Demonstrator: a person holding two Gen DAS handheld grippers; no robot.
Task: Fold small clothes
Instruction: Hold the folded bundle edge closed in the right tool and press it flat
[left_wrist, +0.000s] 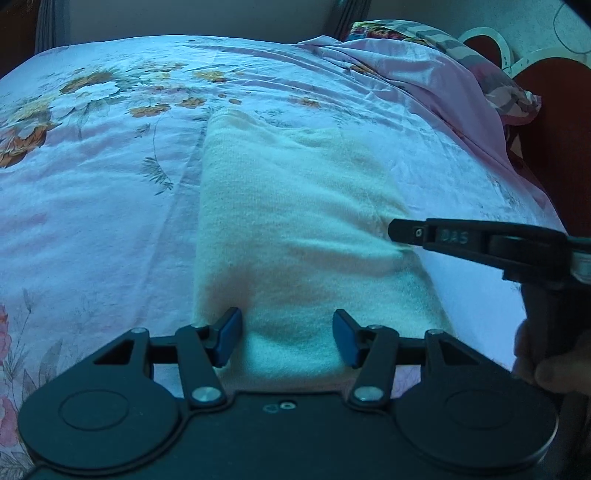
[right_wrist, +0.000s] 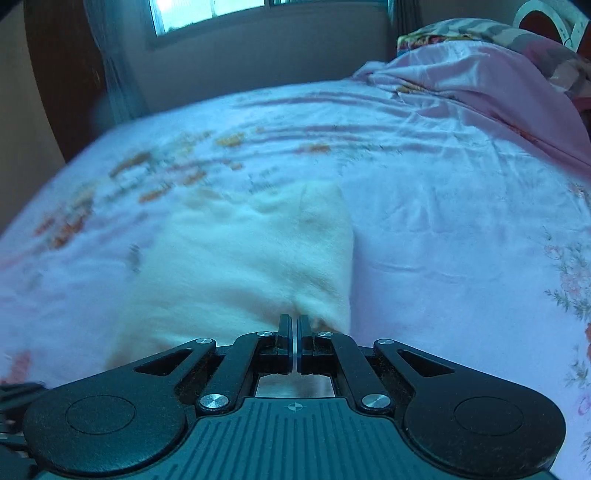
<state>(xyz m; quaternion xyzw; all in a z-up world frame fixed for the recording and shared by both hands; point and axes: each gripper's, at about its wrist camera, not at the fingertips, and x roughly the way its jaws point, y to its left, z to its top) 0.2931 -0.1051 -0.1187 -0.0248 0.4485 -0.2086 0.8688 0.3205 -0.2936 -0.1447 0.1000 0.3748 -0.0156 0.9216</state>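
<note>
Two tongs: both at the near end of one cream garment (left_wrist: 295, 221), which lies on the bed.
Left tongs (left_wrist: 287, 338): spread wide at the bottom centre of the left wrist view, blue pads (left_wrist: 231, 338) apart over the garment's near edge, pinching nothing.
Right tongs (right_wrist: 294, 332): pressed together at the bottom centre of the right wrist view, with a bit of the garment's near right edge caught between them (in the left wrist view they come in from the right edge of the frame and meet the cloth's right side).
Garment position: mid-frame in both views, a roughly rectangular, already doubled-looking shape reaching toward the upper middle.
Bed sheet (left_wrist: 92, 192): pink, floral, wrinkled, filling most of each frame.
Bedding pile (left_wrist: 424, 59): pink cloth and a patterned pillow, upper right.
Handling, as judged: soft, fuzzy, light, limp; it will sag and drape when lifted, and is not fragile.
Where to hold: corners or edge hems, both near corners together, so the fold stays square.
</note>
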